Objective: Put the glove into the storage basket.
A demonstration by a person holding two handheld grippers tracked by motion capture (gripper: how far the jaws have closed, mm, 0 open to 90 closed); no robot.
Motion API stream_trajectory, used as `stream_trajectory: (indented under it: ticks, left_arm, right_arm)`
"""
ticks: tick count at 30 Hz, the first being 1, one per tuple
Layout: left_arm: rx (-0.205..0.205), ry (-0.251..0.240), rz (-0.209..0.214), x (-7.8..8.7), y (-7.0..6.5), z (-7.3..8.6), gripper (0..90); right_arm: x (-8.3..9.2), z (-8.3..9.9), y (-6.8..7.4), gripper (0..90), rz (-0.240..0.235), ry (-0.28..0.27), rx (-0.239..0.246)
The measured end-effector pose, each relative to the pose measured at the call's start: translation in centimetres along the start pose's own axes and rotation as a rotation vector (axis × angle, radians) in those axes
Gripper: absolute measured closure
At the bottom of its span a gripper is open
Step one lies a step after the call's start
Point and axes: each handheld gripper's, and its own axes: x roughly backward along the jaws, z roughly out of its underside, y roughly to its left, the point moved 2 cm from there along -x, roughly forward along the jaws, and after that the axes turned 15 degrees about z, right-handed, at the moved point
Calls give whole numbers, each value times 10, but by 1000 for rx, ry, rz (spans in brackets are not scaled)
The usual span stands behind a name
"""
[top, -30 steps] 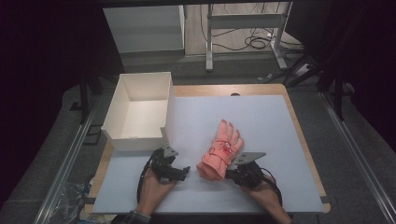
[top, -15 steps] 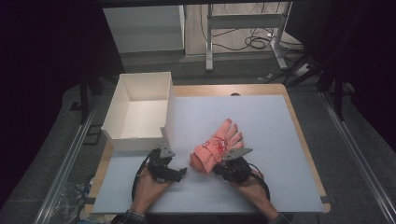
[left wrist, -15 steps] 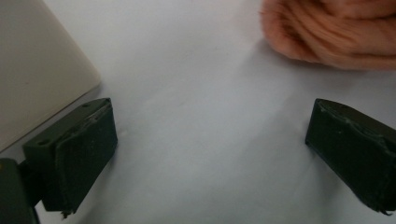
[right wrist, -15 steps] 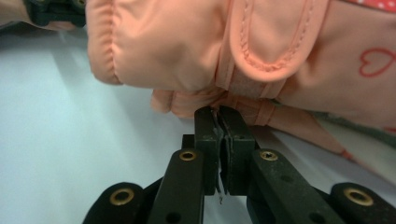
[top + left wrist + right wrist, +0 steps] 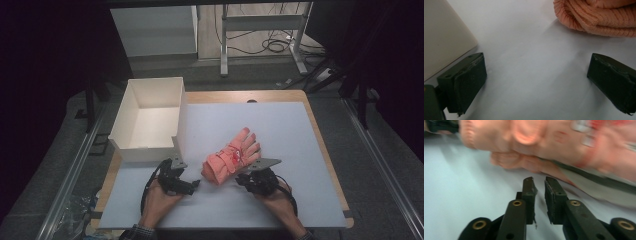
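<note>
Hands come up from the bottom edge in the high view, and we see each one wrapped around a black gripper low on the white table top (image 5: 300, 135). On our left, the left gripper (image 5: 192, 184) sits just in front of the near corner of the white box (image 5: 150, 117). Its own view gives us the two black jaws spread wide, bare table between them, nothing held. The box wall (image 5: 444, 37) stands close beside one jaw, and the ribbed cuff of the pink knitted gloves (image 5: 599, 17) lies a little beyond the other, not touching it.

Over to the right gripper (image 5: 243, 178): in the high view it rests right against the near side of the gloves (image 5: 232, 157). In its own view the jaws of the right gripper (image 5: 539, 185) stand almost together, a thin slit left between them, and we see nothing caught in that slit. The gloves (image 5: 544, 145) lie just past the tips, blurred; whether the tips touch the knit we cannot tell.

The gloves lie near the middle of the table, cuffs toward us, fingers pointing away to the right, a red tag or tie across them. Farther back and left stands the open box, nothing inside it. Beyond the table, cables (image 5: 280, 45) lie on the floor.
</note>
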Motion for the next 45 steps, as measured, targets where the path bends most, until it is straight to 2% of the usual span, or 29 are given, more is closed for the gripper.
stream_trajectory:
  ticks: [1,2,6,9,13,19,23,26,27,28,29,30,35,38,39,42,45]
  left_arm:
    - [-14,18,26,1,-2,-1,45]
    - [-14,18,26,1,-2,-1,44]
    - [-41,24,67,5,-9,-6,29]
    - [-57,17,84,10,-13,-10,16]
    - [-61,-2,126,18,-18,-18,7]
    - [-80,12,162,30,-25,-40,0]
    - [-85,13,189,33,-28,-49,0]
    - [-99,24,190,34,-31,-60,0]
    - [-111,28,196,34,-34,-68,0]
    - [-111,28,196,34,-34,-68,0]
    - [-119,34,198,31,-37,-76,0]
    - [-119,34,198,31,-37,-76,0]
    - [-160,61,206,20,-46,-98,0]
    - [-184,82,203,12,-51,-111,0]
    - [-191,89,198,8,-52,-115,0]
    - [-216,123,186,-3,-54,-125,0]
    - [-229,150,196,-17,-55,-131,0]
  right_arm:
    - [5,4,-9,728,25,1,-16]
    - [5,4,-9,728,25,1,-16]
    - [16,14,-26,642,85,0,-37]
    - [22,20,-36,575,126,-4,-42]
    - [28,27,-47,494,164,1,-53]
    - [34,38,-64,368,227,18,-73]
    - [36,42,-71,321,253,24,-89]
    - [37,45,-77,289,270,29,-102]
    - [38,46,-81,277,289,34,-108]
    - [38,46,-81,277,289,34,-108]
    - [39,48,-85,267,297,37,-117]
    - [39,48,-85,267,297,37,-117]
    - [40,54,-92,252,325,55,-127]
    - [39,56,-94,241,330,66,-125]
    - [39,58,-96,240,321,53,-138]
    - [38,58,-96,239,321,51,-131]
    - [38,58,-96,236,319,53,-135]
